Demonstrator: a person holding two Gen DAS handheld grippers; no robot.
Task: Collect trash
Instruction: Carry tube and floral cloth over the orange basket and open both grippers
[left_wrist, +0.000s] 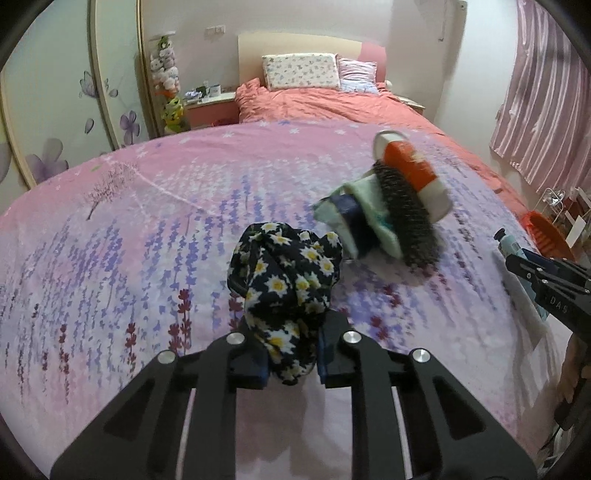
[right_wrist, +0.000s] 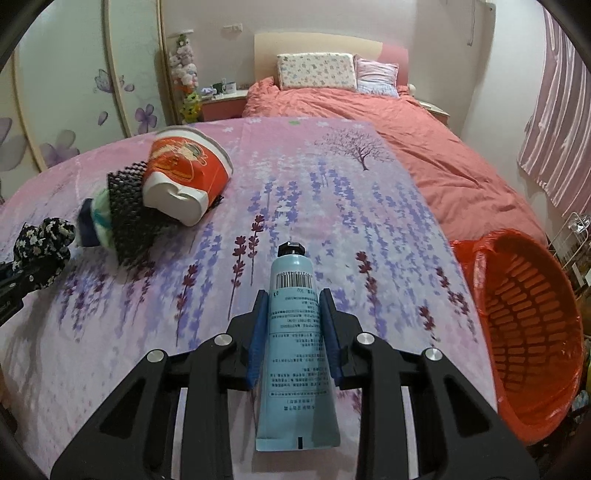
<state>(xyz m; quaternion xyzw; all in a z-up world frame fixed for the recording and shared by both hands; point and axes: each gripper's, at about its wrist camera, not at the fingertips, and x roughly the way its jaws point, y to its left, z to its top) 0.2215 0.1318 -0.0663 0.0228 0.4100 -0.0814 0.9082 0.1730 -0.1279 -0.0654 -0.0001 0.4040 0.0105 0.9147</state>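
Bedroom, with a pink flowered bedspread (right_wrist: 314, 192) covering the bed and trash lying on it

Left gripper (left_wrist: 291, 354) clenched a bundle of daisy-print cloth (left_wrist: 284, 280); right gripper (right_wrist: 293, 332) grasped a blue tube (right_wrist: 293, 332), cap pointing forward. Toward the bedspread's left side lay a pile: an orange-and-white cup (right_wrist: 184, 173) on its side against black mesh (right_wrist: 127, 218). An orange basket (right_wrist: 524, 332) stood just beyond the bedspread's right edge

Left gripper (left_wrist: 291, 354) clamped on a bundle of daisy-print cloth (left_wrist: 284, 280), held above the bedspread. Right gripper (right_wrist: 293, 336) closed on a blue tube (right_wrist: 293, 332), cap pointing forward, near the bed's right edge.
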